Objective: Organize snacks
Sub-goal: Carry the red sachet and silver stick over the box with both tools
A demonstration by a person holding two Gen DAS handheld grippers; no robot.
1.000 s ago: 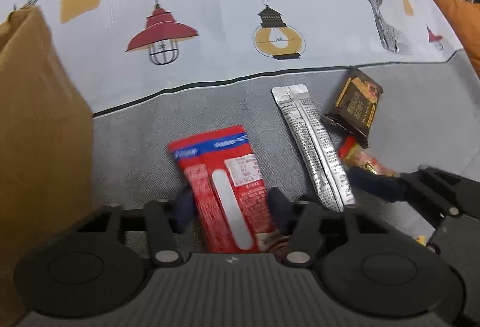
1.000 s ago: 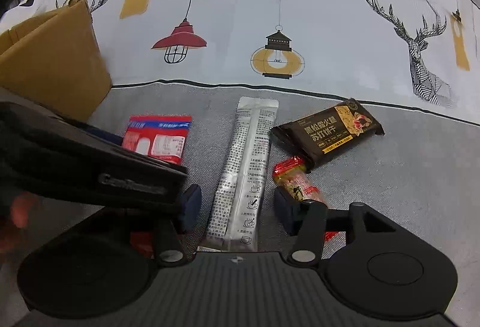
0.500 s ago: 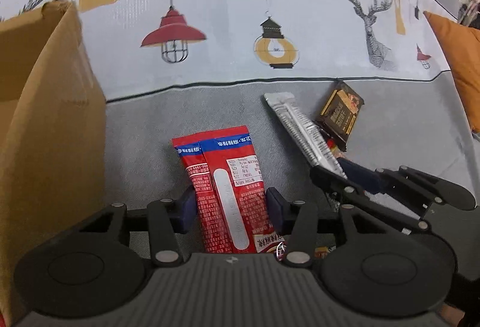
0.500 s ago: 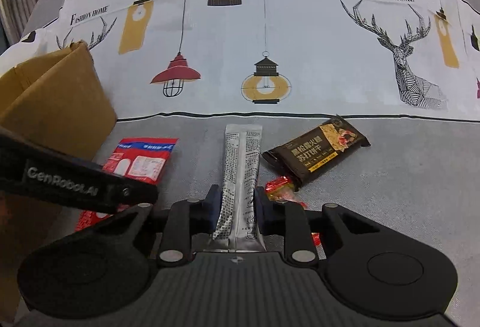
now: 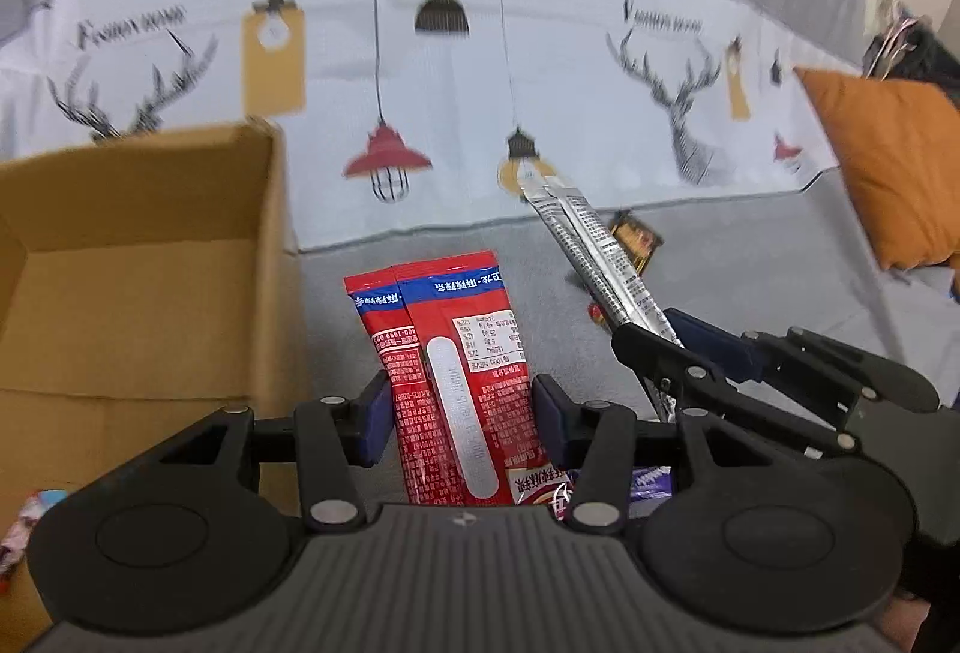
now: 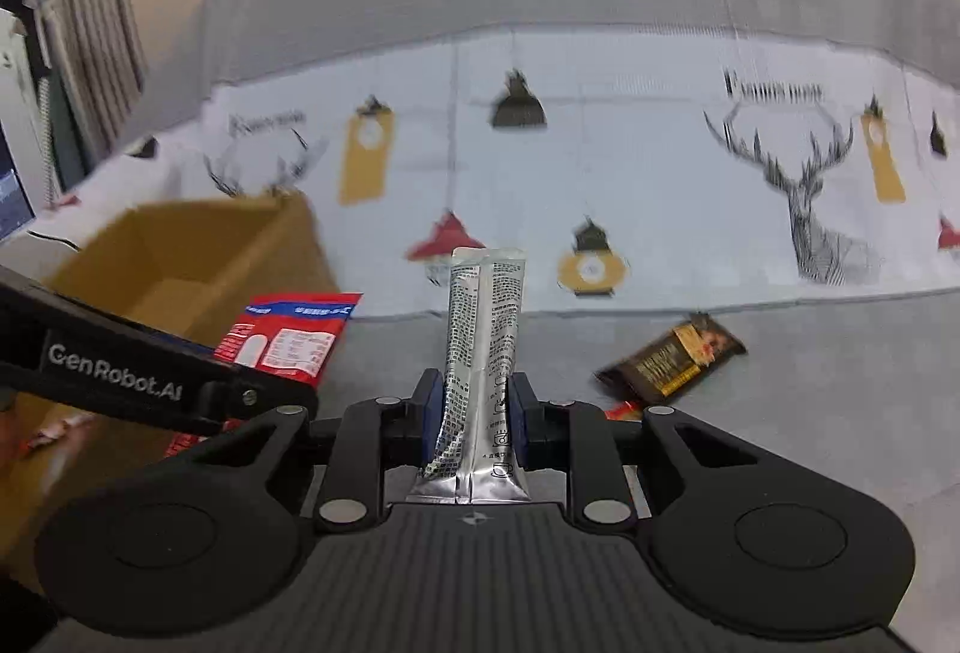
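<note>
red snack packet (image 5: 456,371) pinched in left gripper (image 5: 459,416), silver stick pack (image 6: 480,353) pinched in right gripper (image 6: 474,413); both lifted off sofa, likely bound for cardboard box (image 5: 138,257) at left.

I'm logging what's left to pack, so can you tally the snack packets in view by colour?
Red packet, shut in the left tool: 1
Silver packet, shut in the right tool: 1
Dark brown and gold packet, on the grey cover: 1
Small red wrapper, mostly hidden: 1
Total: 4
</note>
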